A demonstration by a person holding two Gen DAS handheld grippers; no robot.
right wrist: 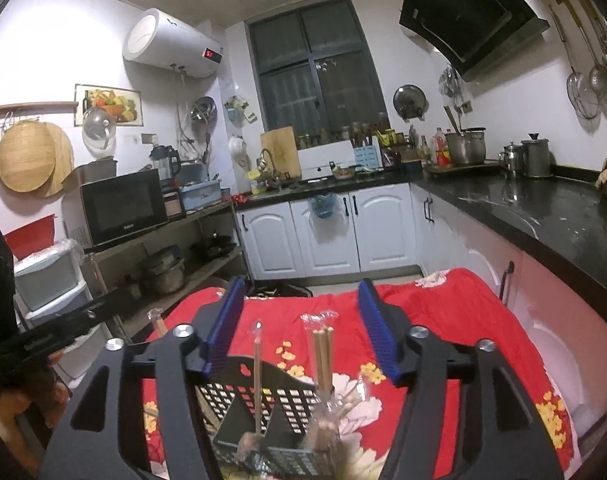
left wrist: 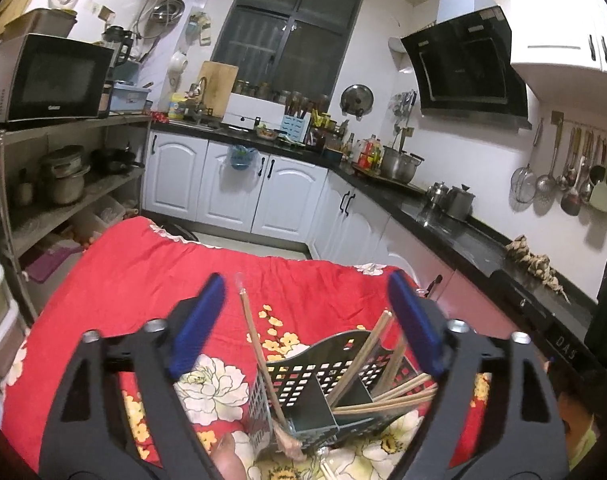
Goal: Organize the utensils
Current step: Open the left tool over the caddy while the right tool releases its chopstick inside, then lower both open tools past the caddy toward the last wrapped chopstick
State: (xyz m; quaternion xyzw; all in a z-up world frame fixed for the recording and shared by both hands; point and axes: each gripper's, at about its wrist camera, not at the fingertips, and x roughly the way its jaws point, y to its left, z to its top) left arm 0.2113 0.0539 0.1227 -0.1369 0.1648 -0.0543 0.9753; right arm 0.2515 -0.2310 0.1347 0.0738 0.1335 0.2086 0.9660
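1. Left hand-held gripper [left wrist: 307,320] and right hand-held gripper [right wrist: 301,328], both released, hover above the basket [left wrist: 323,384] on the red cloth [left wrist: 143,280]
2. Chopsticks [right wrist: 323,356] stand inside; lower any further piece vertically into one compartment

Looking along our right gripper [right wrist: 299,326], we see its blue-padded jaws spread wide with nothing between them. Below them a dark perforated utensil caddy [right wrist: 263,404] stands on the tabletop, which is covered by a red floral cloth [right wrist: 455,320]. A single wrapped chopstick [right wrist: 257,376] stands nearly upright in the caddy's middle compartment, and a bundle of wrapped chopsticks [right wrist: 323,360] stands in the compartment to its right. Beyond the cloth we see white cabinets [right wrist: 323,236], a black countertop [right wrist: 551,212] and a microwave [right wrist: 121,206] on a shelf.
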